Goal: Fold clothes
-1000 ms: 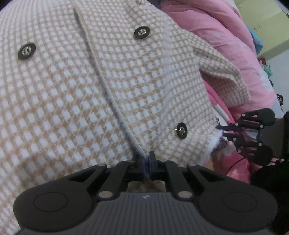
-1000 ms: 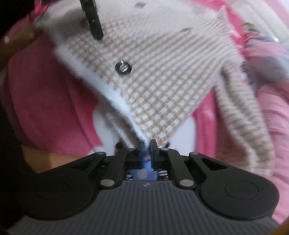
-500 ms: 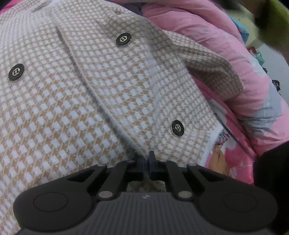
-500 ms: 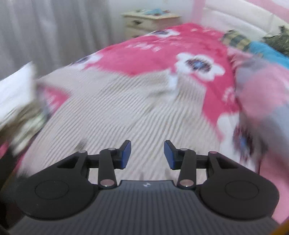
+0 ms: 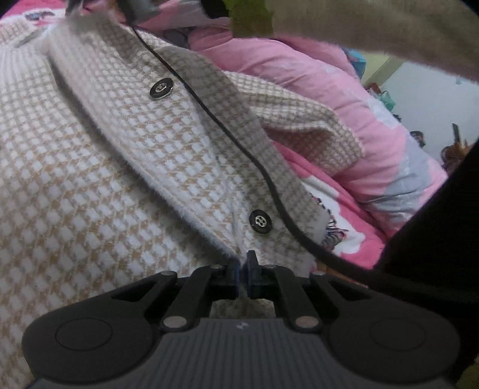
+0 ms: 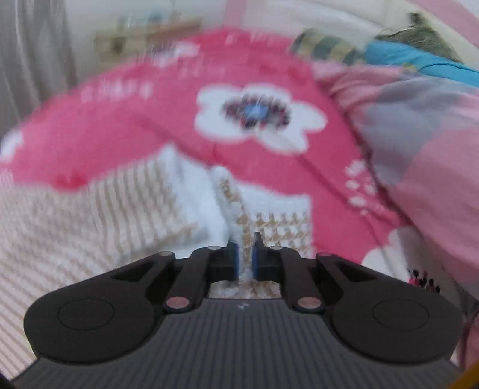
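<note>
The left wrist camera sits low and very near the checked coat [image 5: 125, 167], facing along its buttoned front toward the pink quilt [image 5: 344, 98] far right. The right wrist camera, blurred, looks across the coat [image 6: 89, 215] and flowered bedsheet [image 6: 185, 119] toward the far wall. Both views share the coat and quilt [image 6: 434, 155].

Crowded on the quilt side, open bedspread beyond the jacket

A black cable [image 5: 239, 140] runs across the checked jacket [image 5: 104, 167] and a sleeve [image 5: 374, 27] hangs overhead, hemming in the left gripper [image 5: 242, 270]; the bunched pink quilt [image 5: 344, 98] blocks the right, while ahead of the right gripper [image 6: 245, 257] the flowered bedspread [image 6: 149, 119] lies bare up to the piled bedding [image 6: 419, 125].
</note>
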